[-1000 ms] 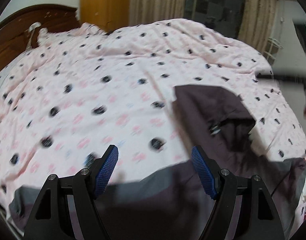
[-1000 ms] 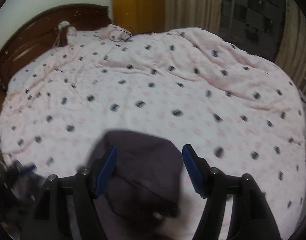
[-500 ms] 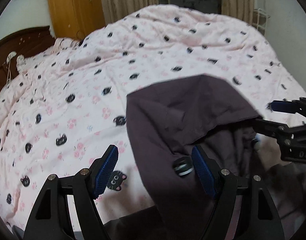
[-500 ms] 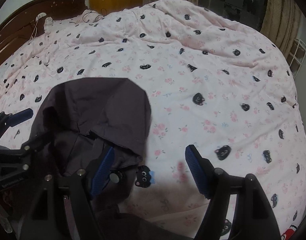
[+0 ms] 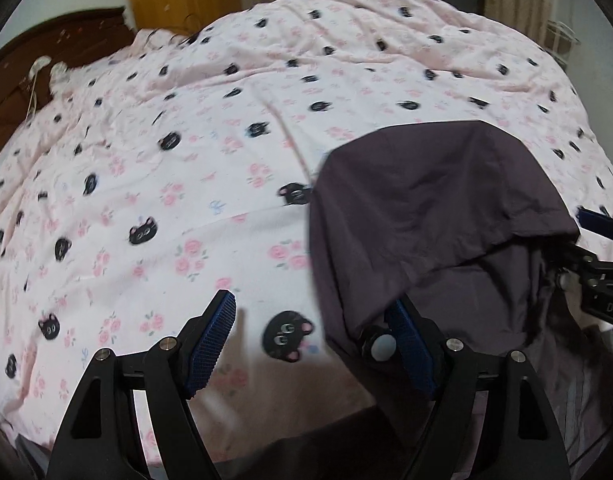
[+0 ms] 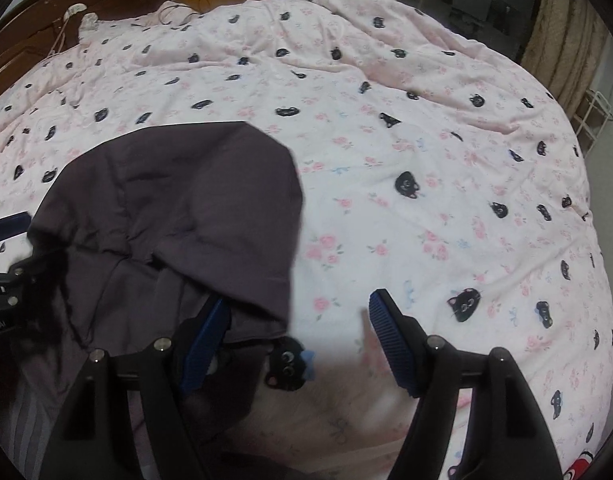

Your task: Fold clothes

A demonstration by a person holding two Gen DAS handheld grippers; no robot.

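Overhead, both tools (image 5: 310, 328) (image 6: 298, 328) gape empty above a pink cat-print quilt (image 5: 186, 184), seemingly before curtains (image 6: 562, 36).

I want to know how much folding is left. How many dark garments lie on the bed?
1. One dark purple garment lies on the pink cat-print bedspread, at the near edge between the two grippers. The dark fabric at the frame bottoms seems part of it; more could be hidden there.

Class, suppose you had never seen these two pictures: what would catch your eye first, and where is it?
The dark purple garment stands out, spread on the pink cat-print bedspread, right of centre in the left view and left in the right. Next, the blue-padded left gripper and right gripper, both open, flanking its near edge.
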